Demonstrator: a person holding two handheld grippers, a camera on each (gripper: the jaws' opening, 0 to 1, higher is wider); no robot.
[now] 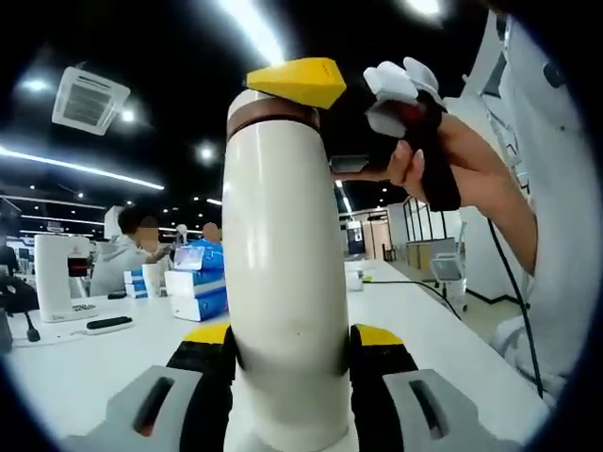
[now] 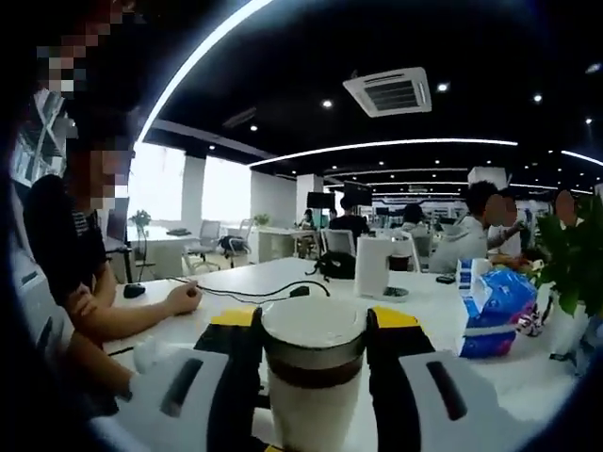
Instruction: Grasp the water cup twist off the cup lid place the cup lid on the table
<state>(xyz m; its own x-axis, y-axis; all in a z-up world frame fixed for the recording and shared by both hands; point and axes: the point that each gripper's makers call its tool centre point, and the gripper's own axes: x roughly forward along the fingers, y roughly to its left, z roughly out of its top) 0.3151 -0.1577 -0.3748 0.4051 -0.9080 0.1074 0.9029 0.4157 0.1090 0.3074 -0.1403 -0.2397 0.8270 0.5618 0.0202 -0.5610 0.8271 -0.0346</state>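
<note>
Twist-off step: left hand-held gripper (image 1: 290, 363) clamps the water cup (image 1: 283, 273) body above the tabletop (image 1: 85, 367); right hand-held gripper (image 2: 313, 344) closes on the cup lid (image 2: 313, 331) atop it. Next, probably rotating and lifting the lid free
</note>
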